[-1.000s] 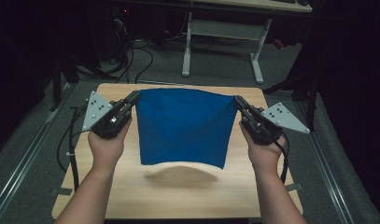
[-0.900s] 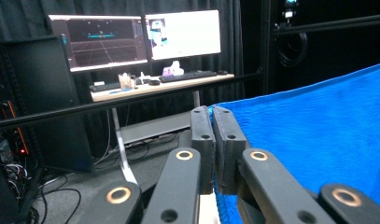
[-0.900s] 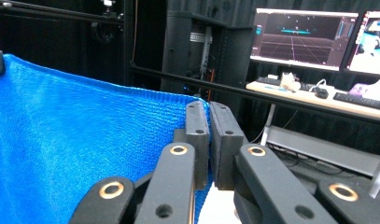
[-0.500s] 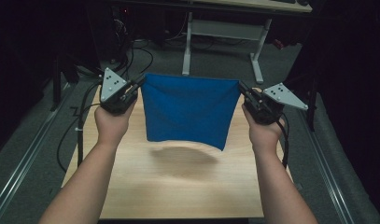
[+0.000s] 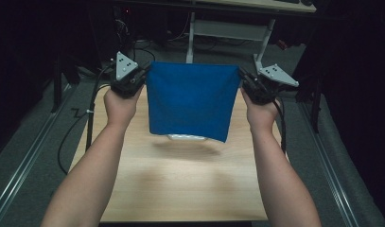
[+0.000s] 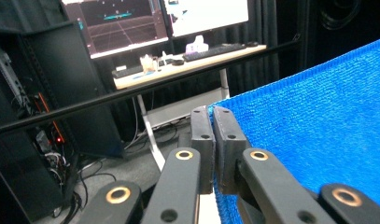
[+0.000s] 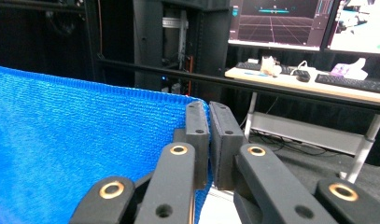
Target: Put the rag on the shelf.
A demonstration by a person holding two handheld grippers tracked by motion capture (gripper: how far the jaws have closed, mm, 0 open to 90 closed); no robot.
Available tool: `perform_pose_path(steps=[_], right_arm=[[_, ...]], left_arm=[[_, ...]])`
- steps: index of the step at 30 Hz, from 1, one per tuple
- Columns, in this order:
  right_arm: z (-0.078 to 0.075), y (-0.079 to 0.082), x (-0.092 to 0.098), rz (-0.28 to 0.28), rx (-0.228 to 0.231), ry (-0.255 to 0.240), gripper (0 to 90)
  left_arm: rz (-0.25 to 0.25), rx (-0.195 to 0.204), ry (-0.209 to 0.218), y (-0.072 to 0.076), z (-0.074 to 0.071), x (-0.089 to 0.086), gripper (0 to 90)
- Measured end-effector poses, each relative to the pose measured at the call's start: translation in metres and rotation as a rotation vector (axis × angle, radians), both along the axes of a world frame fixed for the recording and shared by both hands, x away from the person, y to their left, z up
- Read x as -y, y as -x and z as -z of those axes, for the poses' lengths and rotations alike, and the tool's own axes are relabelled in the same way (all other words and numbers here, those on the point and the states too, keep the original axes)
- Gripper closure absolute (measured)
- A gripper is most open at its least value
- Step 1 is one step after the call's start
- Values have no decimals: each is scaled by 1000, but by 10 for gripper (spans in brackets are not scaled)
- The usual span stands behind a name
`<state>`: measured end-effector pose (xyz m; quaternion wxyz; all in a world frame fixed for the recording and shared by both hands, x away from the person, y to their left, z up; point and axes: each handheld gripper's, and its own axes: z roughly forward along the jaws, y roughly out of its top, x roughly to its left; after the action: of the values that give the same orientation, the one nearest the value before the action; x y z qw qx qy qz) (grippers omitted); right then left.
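- Presently, blue cloth [image 5: 190, 101] hangs stretched between both grippers, clear above the table [image 5: 180, 189].
- Left gripper [image 5: 142, 75] clamps its top left corner.
- Right gripper [image 5: 243, 78] clamps its top right corner.

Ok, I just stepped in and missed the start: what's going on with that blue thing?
A person is holding a blue cloth up in the air over the wooden table, stretched between two handheld grippers. The left gripper is clamped on one top corner and the right gripper on the other. The cloth hangs flat like a curtain, its bottom edge clear of the tabletop and casting a shadow there.
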<state>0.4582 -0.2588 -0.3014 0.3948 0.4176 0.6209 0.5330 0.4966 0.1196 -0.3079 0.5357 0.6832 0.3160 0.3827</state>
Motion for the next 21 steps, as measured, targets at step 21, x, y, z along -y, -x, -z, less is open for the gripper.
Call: perform_pose_path(steps=[21], right_arm=[[71,-64,-8,37,-206,97,879]], left_arm=[[-6,-268,-99,-42,91,5,882]])
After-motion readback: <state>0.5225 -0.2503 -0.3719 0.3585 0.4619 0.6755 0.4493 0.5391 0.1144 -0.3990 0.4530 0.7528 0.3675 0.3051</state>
